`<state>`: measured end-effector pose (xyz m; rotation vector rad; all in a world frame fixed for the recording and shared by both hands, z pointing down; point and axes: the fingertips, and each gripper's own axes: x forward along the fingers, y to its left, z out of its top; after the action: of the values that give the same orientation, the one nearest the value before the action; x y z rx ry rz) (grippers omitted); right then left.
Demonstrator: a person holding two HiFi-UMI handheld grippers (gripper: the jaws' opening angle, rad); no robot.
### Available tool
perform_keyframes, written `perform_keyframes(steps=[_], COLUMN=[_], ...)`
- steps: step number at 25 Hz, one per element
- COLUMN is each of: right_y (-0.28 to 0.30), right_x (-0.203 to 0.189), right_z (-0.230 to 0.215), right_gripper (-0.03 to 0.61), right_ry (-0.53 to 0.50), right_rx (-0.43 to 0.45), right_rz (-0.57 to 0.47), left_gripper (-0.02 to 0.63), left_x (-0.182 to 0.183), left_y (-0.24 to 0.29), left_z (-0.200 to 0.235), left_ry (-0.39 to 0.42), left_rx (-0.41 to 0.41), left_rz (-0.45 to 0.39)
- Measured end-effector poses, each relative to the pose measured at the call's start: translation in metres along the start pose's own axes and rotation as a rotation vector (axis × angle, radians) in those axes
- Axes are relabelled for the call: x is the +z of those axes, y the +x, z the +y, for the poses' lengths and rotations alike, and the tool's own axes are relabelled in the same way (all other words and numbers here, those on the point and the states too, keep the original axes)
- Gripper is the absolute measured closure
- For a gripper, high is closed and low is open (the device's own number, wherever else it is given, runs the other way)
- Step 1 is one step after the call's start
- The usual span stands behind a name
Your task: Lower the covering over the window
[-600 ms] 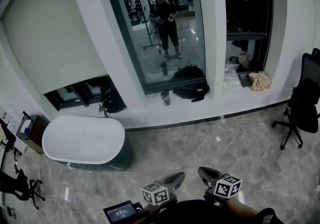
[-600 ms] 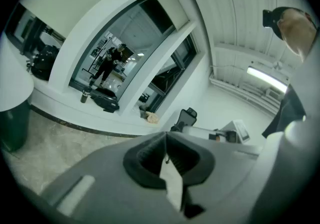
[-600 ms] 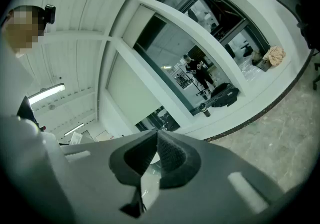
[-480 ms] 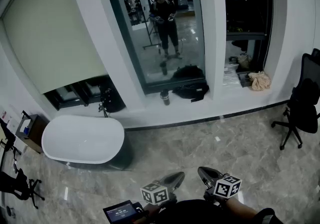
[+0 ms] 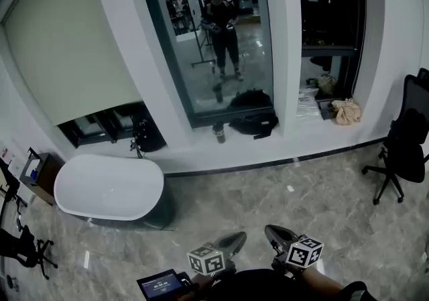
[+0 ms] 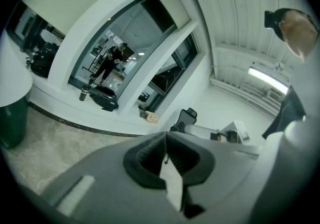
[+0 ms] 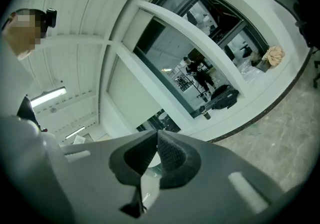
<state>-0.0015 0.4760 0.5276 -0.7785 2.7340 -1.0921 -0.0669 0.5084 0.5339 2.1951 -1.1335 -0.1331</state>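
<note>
A beige roller blind point(image 5: 67, 45) hangs most of the way down over the left window. The middle window point(image 5: 214, 38) is uncovered and its glass reflects a standing person, and this pane point(image 6: 107, 63) also shows ahead in the left gripper view. The right window point(image 5: 328, 11) is dark and bare. My left gripper point(image 5: 240, 234) and right gripper point(image 5: 269, 229) sit side by side at the bottom edge of the head view, far from the windows. Both are shut, with nothing between the closed pads of the left gripper point(image 6: 166, 133) or the right gripper point(image 7: 157, 131).
A white bathtub point(image 5: 107, 189) stands below the blinded window. On the sill lie a black backpack point(image 5: 253, 122), a bottle point(image 5: 218, 133) and a beige bag point(image 5: 347, 110). An office chair point(image 5: 402, 149) stands at the right and a small side table point(image 5: 37, 175) at the left.
The head view has drifted very slightly, so the bathtub sits a touch further left. Both grippers hold the same place and stay shut.
</note>
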Motion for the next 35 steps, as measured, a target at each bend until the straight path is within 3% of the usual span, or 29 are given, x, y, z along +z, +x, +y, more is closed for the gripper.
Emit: perform_keyframes(steps=[9, 15, 18, 23, 29, 35], right_y=[-0.025, -0.052, -0.056, -0.034, 0.029, 0.108], right_x=[0.015, 0.035, 0.051, 0.076, 0.143, 0.207], right_z=[-0.038, -0.086, -0.101, -0.141, -0.202, -0.227], right_gripper=[0.571, 0.571, 0.571, 0.571, 0.566, 0.545], right_ry=[0.036, 0.063, 0.091, 0.112, 0.071, 0.017], right_rx=[-0.005, -0.051, -0.066, -0.087, -0.140, -0.142], right_rz=[0.012, -0.004, -0.020, -0.047, -0.116, -0.159], left_gripper=[0.612, 0.612, 0.612, 0.612, 0.612, 0.612], left_x=[-0.014, -0.034, -0.025, -0.011, 0.060, 0.135], left_y=[0.044, 0.097, 0.111, 0.155, 0.231, 0.285], left_z=[-0.014, -0.026, -0.019, 0.006, 0.074, 0.116], left_ry=[-0.016, -0.057, -0.104, -0.104, -0.081, 0.020], left_rx=[0.010, -0.038, -0.032, -0.051, -0.103, -0.218], left_rz=[0.026, 0.059, 0.051, 0.103, 0.093, 0.120])
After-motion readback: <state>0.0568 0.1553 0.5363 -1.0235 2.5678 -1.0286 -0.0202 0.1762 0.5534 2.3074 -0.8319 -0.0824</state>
